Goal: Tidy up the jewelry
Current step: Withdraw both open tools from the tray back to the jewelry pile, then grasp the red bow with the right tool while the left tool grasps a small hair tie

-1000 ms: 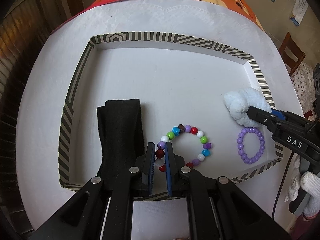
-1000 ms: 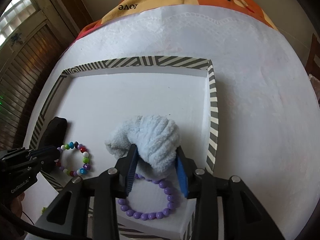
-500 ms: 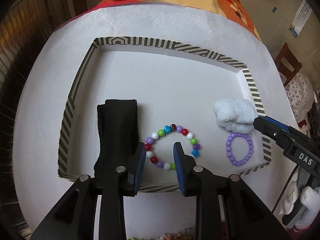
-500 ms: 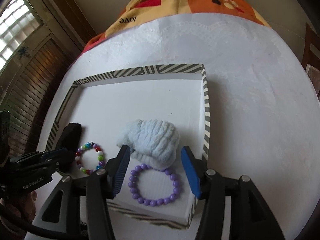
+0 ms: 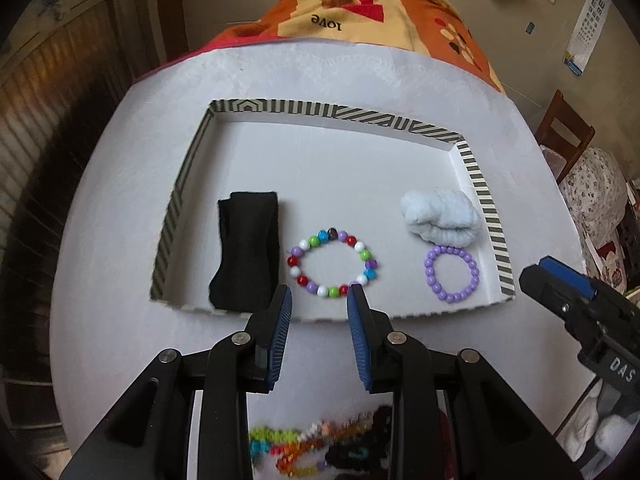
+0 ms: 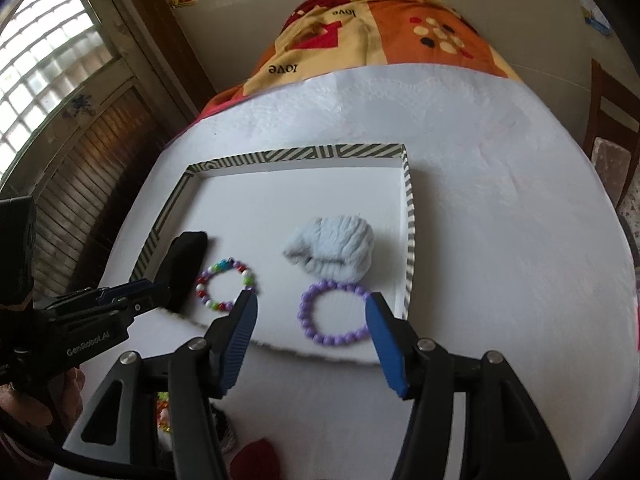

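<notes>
A shallow tray with a striped rim point(image 5: 482, 188) point(image 6: 412, 216) holds a black folded band point(image 5: 248, 248) point(image 6: 186, 260), a multicoloured bead bracelet point(image 5: 332, 264) point(image 6: 226, 286), a light blue fluffy scrunchie point(image 5: 440, 216) point(image 6: 334, 250) and a purple bead bracelet point(image 5: 452, 274) point(image 6: 334, 314). My left gripper point(image 5: 320, 294) is open and empty, above the tray's near edge by the multicoloured bracelet. My right gripper point(image 6: 310, 300) is open and empty, above the near edge by the purple bracelet; it also shows in the left wrist view point(image 5: 560, 284).
A heap of colourful and dark hair ties and bead pieces point(image 5: 320, 448) lies on the white table point(image 6: 500, 220) near me, under the left gripper. A patterned orange cloth point(image 5: 372, 12) hangs past the far edge. A wooden chair point(image 5: 564, 128) stands at the right.
The left gripper let go of the multicoloured bracelet and the right let go of the blue scrunchie. Both have opened and pulled back and up from the tray.
</notes>
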`<state>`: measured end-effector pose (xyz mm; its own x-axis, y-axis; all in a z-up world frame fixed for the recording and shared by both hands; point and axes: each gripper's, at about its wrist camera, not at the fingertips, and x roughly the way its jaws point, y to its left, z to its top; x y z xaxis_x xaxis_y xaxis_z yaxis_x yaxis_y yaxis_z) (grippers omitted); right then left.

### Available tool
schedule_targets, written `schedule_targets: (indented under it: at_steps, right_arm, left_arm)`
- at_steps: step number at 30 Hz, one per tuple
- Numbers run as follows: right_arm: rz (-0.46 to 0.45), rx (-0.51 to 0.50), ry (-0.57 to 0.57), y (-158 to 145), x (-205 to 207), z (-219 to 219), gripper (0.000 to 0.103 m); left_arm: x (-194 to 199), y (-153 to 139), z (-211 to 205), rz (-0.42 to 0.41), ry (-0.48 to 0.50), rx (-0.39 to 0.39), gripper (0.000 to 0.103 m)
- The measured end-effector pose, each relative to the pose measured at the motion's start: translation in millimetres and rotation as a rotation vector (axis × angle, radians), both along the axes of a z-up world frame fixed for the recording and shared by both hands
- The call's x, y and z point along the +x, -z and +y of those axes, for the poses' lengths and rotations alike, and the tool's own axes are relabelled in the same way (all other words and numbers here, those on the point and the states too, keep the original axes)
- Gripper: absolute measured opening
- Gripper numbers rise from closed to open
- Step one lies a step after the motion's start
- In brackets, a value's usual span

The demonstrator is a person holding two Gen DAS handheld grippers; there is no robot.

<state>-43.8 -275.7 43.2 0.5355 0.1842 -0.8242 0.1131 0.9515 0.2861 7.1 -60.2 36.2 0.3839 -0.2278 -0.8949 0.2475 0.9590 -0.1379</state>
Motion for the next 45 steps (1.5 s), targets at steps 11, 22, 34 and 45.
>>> schedule_targets:
  at_steps: [11,22,34,45]
  right_arm:
    - [-0.001,-0.018,-0.018,-9.7,-52.1,23.4,0.063]
    - [0.015,-0.026,-0.046,-13.1,-99.8,32.0,0.064]
    - [0.005,-0.034,-0.061,-20.1,-142.8,31.8,0.066]
    - [0.033,-0.040,-0.080,-11.0,-169.7,32.5,0.067]
  left_arm:
    - [-49.2,-4.0,8.1,-0.013,-0.023,0.035,0.019]
    - [-91.5,-2.5,33.2,0.015,-0.085,0.006,0.019]
    - [-133.3,-7.7,41.6,0.017,-0.103,0.007,0.019]
    - [-160.4,-6.9,62.4,0.035,-0.158,-0.017,0.019]
